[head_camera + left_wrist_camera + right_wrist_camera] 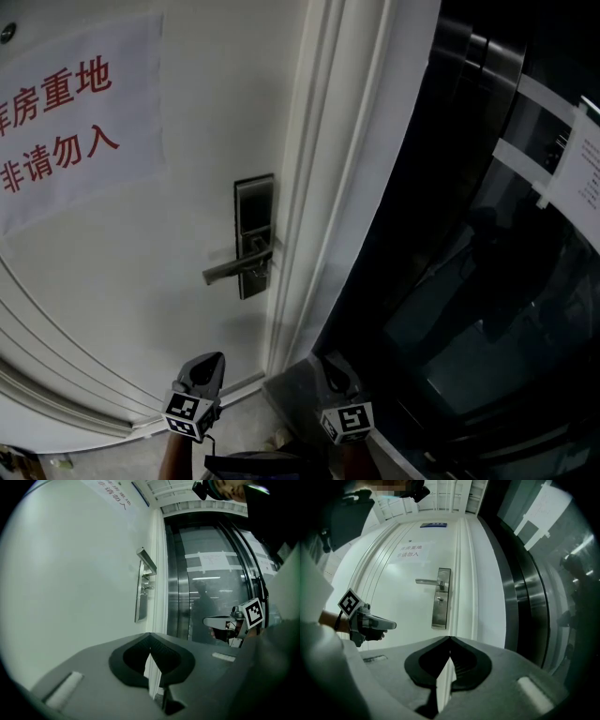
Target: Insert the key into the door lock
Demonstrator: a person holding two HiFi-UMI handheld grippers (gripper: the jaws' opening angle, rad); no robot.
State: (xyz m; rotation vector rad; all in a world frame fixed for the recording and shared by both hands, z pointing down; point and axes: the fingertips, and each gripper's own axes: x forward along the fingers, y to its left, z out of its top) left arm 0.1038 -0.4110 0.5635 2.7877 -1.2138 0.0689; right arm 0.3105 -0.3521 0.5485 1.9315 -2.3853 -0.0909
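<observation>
A white door (141, 272) carries a steel lock plate (254, 234) with a lever handle (230, 269) pointing left. A small key-like piece (260, 270) sticks out of the plate just under the handle; it also shows as a key-like piece (149, 588) in the left gripper view. My left gripper (208, 361) hangs low in front of the door, shut with nothing in it. My right gripper (336, 367) is beside it, also shut and empty, well below the lock. Neither touches the door. The lock plate (440, 597) stands ahead of the right gripper (450, 645).
A paper sign with red characters (66, 122) is taped high on the door. The white door frame (319, 187) runs down the middle. To the right stands a dark, glossy metal lift door (469, 300) with a taped notice (581, 169).
</observation>
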